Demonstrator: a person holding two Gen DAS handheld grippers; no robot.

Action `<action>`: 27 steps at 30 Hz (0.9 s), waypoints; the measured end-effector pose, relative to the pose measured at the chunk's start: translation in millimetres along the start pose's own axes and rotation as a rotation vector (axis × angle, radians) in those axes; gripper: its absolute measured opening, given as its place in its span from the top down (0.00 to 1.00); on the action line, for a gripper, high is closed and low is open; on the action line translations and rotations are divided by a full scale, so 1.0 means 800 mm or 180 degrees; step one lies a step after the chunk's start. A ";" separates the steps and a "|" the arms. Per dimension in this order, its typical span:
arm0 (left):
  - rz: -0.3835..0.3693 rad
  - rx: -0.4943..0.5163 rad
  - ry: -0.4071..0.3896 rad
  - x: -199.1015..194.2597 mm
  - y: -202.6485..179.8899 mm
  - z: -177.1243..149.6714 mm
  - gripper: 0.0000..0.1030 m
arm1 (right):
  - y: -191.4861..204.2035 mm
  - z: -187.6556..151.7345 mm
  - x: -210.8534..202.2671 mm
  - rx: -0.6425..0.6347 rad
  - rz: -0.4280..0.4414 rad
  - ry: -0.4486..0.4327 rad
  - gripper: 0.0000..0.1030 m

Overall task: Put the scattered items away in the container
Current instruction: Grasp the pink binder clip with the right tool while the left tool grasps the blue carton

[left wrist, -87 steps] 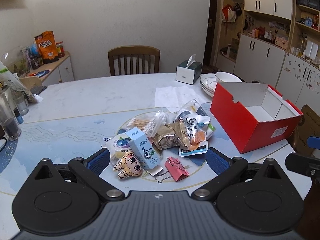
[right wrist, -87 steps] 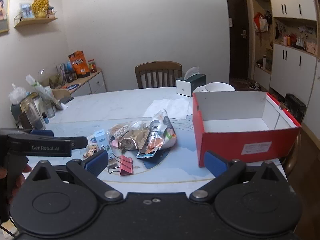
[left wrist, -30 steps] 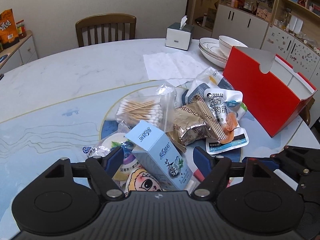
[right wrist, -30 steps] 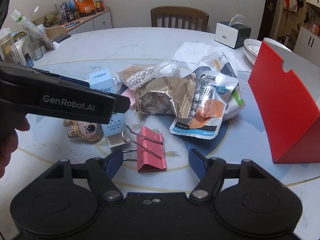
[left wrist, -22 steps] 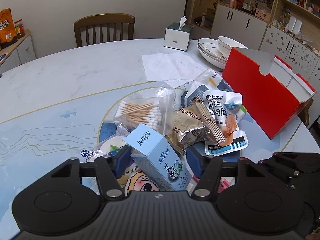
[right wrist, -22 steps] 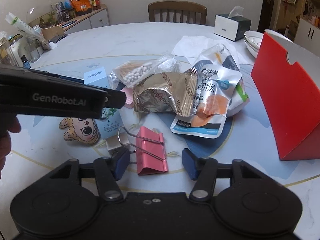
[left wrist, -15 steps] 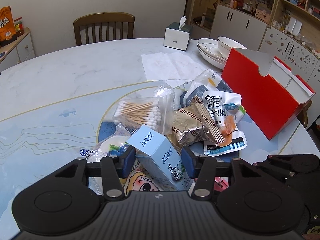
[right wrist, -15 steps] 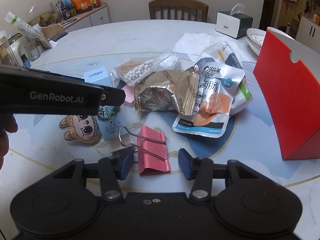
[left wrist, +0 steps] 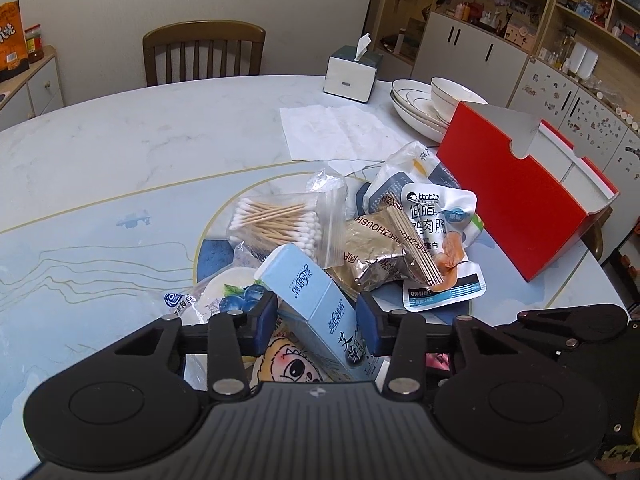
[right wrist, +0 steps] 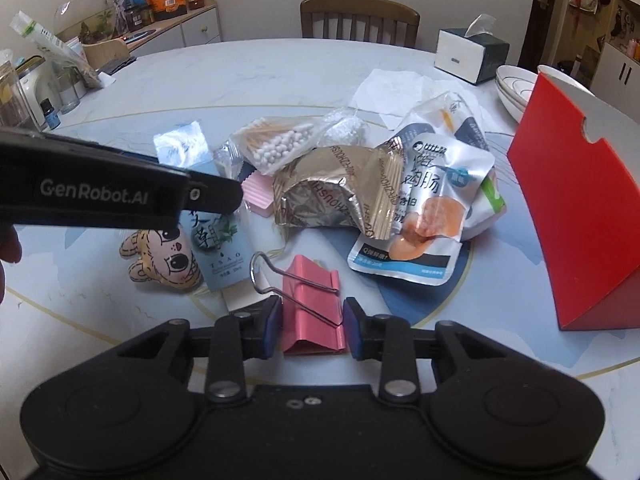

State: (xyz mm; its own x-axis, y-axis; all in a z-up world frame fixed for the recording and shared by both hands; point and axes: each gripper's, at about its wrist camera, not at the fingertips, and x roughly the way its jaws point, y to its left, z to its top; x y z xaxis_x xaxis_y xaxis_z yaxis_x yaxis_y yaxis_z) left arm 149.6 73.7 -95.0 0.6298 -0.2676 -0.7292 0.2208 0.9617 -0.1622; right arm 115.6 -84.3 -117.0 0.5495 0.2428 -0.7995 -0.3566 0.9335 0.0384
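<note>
Both tools lower, narrower: left tool point(left wrist: 316, 320) astride blue box point(left wrist: 320, 304), right tool point(right wrist: 306, 328) astride pink clip point(right wrist: 312, 312).

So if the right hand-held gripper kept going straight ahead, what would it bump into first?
The right hand-held gripper already has the pink binder clip between its pads. Beyond that lies the silver chicken snack pouch, though depth is hard to judge.

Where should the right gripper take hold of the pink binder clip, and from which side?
Grip the pink binder clip across its folded body, coming in low from the near edge, as the right gripper is lined up now. The body lies flat with parallel sides that suit the pads; the wire handles lie folded over it and would likely slip.
</note>
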 end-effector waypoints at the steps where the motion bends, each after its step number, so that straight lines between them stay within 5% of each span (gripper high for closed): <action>1: -0.0015 -0.0007 -0.0001 -0.001 0.001 0.000 0.60 | 0.000 0.000 -0.003 0.0000 0.0000 -0.0011 0.69; 27: -0.0580 -0.0208 -0.0095 -0.059 -0.013 0.014 0.64 | -0.066 0.001 -0.125 0.0303 -0.0198 -0.0263 0.69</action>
State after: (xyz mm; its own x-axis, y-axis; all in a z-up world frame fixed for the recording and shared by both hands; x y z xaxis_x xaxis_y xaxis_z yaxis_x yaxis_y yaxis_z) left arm 126.1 75.5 -51.8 0.6058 -0.4384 -0.6639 0.2852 0.8987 -0.3333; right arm 79.7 -158.2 -38.6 0.6299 0.2009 -0.7502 -0.2487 0.9673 0.0502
